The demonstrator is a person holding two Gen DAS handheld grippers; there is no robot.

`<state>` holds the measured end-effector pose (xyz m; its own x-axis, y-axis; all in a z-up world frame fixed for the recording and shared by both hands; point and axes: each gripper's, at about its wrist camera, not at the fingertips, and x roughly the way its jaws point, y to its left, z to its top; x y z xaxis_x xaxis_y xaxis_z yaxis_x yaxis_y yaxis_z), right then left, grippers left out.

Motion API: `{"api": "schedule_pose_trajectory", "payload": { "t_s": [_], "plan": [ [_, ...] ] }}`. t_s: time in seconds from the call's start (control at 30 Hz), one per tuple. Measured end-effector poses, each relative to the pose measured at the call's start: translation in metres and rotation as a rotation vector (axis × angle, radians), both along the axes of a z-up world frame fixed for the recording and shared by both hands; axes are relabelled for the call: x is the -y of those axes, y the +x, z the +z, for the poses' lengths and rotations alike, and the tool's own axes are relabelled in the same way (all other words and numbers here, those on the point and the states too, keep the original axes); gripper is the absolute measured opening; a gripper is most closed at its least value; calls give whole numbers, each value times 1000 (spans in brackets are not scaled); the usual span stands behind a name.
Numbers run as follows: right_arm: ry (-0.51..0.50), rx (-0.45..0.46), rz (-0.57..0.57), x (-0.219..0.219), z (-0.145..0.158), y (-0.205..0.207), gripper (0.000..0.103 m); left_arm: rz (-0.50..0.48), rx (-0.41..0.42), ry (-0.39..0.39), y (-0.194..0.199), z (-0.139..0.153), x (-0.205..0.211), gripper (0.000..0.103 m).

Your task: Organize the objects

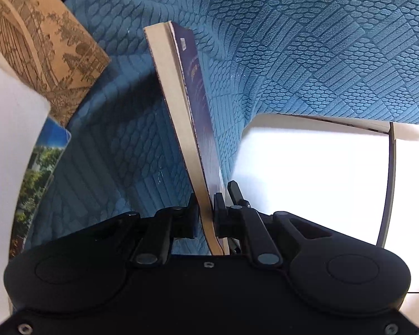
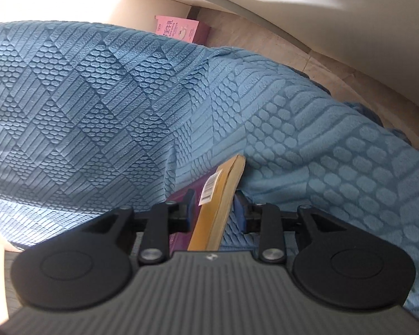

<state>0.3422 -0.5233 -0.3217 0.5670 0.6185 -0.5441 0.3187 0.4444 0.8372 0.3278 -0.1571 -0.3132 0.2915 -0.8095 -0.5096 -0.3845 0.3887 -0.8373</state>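
Left wrist view: my left tongs (image 1: 206,212) are clenched on the purple book (image 1: 202,111), held edge-up over the blue textured blanket (image 1: 307,55). Right wrist view: my right tongs (image 2: 213,213) stand released, straddling the same book's (image 2: 223,195) page edge, pads not pressing. Two other books (image 1: 56,61) lie left.

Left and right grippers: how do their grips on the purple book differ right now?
The left gripper is shut on the purple book, pads pressing both covers; the right gripper has open jaws, with gaps on either side of the book. The left gripper's pads are black; the right's are blue. Both straddle the same book, held on edge over the blue blanket.
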Motion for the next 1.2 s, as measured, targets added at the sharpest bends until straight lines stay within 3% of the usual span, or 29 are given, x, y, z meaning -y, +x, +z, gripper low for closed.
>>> {"api": "schedule_pose_trajectory", "payload": {
  "t_s": [0.07,0.13,0.33,0.73,1.0,1.2],
  "plan": [
    [-24,0,13,-4,0,3,33,-2,5,18,1,2,0,8],
    [-77,31,26,-9,5,3,25,-4,10,27,2,4,-1,8],
    [-158,122,36,-15,33,-12,22,-8,31,37,3,17,-6,11],
    [-387,339,58,-46,140,-69,22,-31,104,-23,-9,63,-33,15],
    [-477,432,49,-75,202,-113,22,-62,157,-20,-24,111,-56,17],
    [-489,473,43,-98,240,-138,22,-75,208,-19,-43,150,-88,17]
  ]
}}
